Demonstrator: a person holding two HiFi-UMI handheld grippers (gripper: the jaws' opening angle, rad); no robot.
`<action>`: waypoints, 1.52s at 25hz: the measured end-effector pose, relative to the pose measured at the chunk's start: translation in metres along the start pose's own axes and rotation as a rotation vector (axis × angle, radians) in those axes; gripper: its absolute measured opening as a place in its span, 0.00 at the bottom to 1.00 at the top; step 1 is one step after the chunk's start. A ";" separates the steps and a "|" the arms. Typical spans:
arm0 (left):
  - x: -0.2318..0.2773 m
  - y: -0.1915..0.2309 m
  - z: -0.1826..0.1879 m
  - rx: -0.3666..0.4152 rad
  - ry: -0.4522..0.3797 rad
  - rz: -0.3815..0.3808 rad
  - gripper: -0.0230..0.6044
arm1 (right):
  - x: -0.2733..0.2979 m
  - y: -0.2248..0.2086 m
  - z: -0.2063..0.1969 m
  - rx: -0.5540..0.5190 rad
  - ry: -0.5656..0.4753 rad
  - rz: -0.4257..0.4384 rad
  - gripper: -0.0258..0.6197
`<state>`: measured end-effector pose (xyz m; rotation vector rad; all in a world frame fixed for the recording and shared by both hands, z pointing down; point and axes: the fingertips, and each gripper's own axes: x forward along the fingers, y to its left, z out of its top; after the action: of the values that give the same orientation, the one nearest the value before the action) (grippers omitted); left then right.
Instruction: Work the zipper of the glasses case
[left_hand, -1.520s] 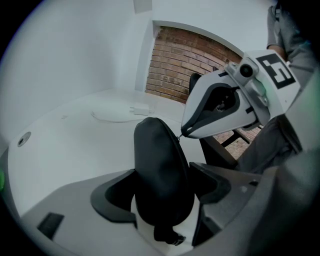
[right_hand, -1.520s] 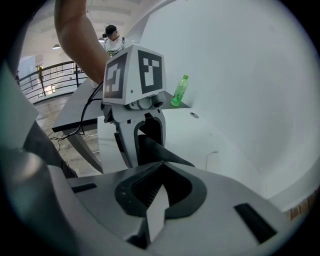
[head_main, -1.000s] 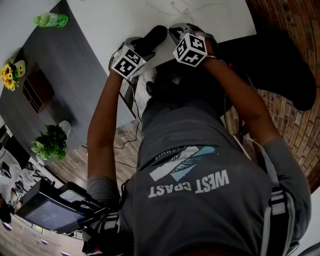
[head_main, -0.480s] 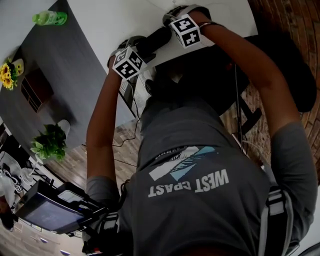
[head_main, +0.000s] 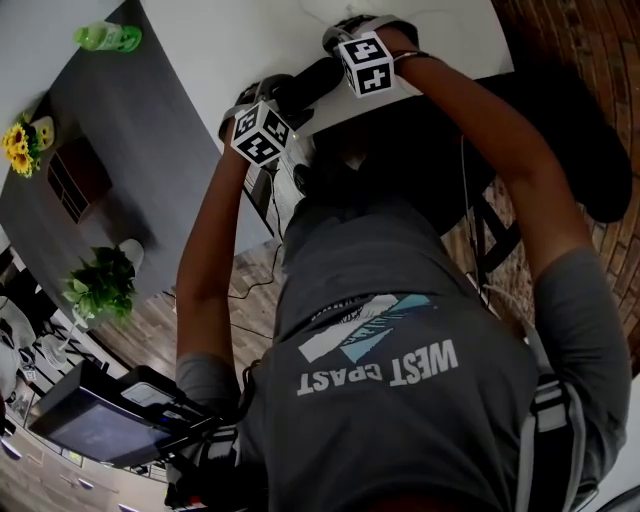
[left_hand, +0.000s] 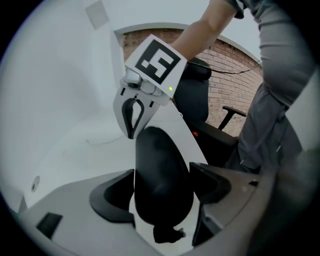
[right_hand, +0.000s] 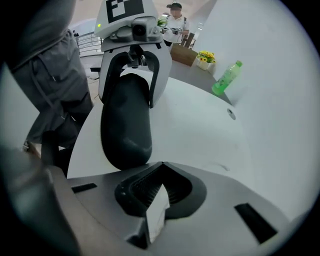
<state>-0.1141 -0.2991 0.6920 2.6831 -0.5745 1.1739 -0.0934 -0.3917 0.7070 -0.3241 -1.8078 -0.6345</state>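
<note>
Glasses case (left_hand: 160, 175), black and oval, lay lengthwise on the white table (right_hand: 210, 130), close to its edge. We held the left gripper (left_hand: 159, 195) around 1 end, its 2 jaws clamped against the case's long sides. A small dark tab (left_hand: 167, 234) stuck out of that end. The right gripper (right_hand: 160, 167) sat at the opposite end with its jaws closed tip to tip, just beside the case. Possibly something small was pinched there, but we could not tell. Farther along the table stood a green bottle (right_hand: 226, 77). A black office chair (left_hand: 197, 95) stood before the brick wall (left_hand: 225, 55).
</note>
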 end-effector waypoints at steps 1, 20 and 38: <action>-0.005 0.004 0.005 -0.013 -0.031 0.022 0.58 | -0.003 0.001 0.001 0.019 -0.004 -0.009 0.03; -0.117 0.025 0.066 -0.162 -0.294 0.320 0.38 | -0.116 -0.022 0.026 0.519 -0.232 -0.384 0.03; -0.367 -0.059 0.170 -0.326 -0.867 0.656 0.04 | -0.420 0.026 0.152 0.966 -1.152 -0.758 0.03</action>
<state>-0.2030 -0.1914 0.3079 2.6476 -1.6709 -0.1339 -0.0635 -0.2447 0.2850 0.8744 -3.1154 0.0974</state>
